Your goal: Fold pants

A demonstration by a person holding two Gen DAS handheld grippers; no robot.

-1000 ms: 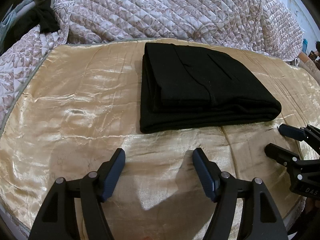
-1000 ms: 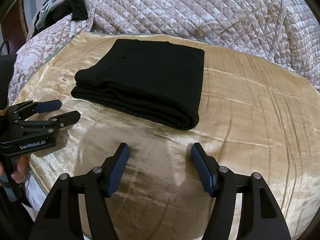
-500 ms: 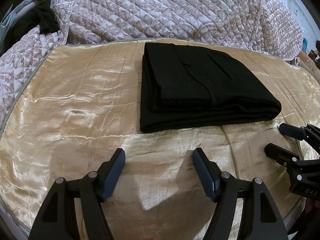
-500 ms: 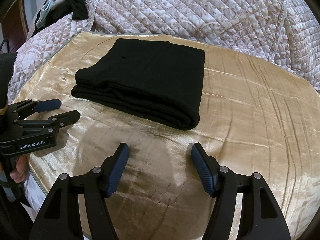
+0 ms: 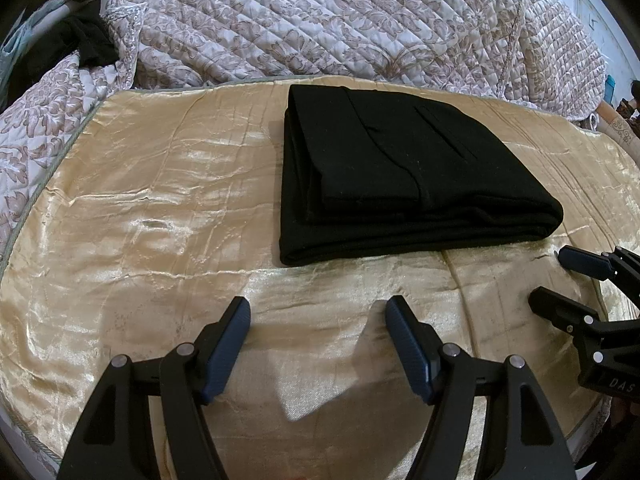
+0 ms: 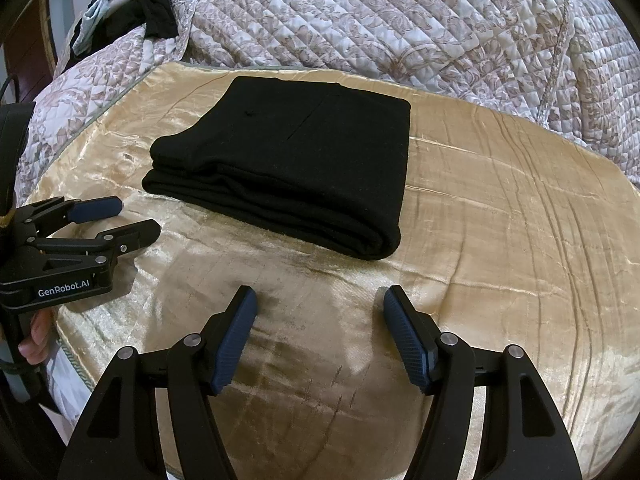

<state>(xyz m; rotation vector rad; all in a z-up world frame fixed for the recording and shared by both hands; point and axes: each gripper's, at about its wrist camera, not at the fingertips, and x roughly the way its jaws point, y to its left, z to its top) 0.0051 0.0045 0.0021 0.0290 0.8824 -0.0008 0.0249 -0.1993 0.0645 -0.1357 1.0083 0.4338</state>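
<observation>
Black pants [image 5: 400,176] lie folded into a thick rectangular stack on the golden satin cover [image 5: 160,208]; the same pants [image 6: 296,176] show in the right wrist view. My left gripper [image 5: 318,312] hovers open over bare satin just short of the stack's near edge, with nothing between its fingers. My right gripper [image 6: 320,300] is also open and empty, a little in front of the stack's folded corner. Each gripper appears in the other's view: the right gripper [image 5: 560,276] at the right edge, the left gripper [image 6: 132,216] at the left edge, both apart from the pants.
A quilted floral bedspread [image 5: 340,20] is bunched up behind the satin cover. Dark and pale clothes [image 6: 132,12] lie heaped at the far left. A person's fingers [image 6: 36,340] hold the left gripper's handle. The satin's near edge [image 6: 80,364] drops off at the lower left.
</observation>
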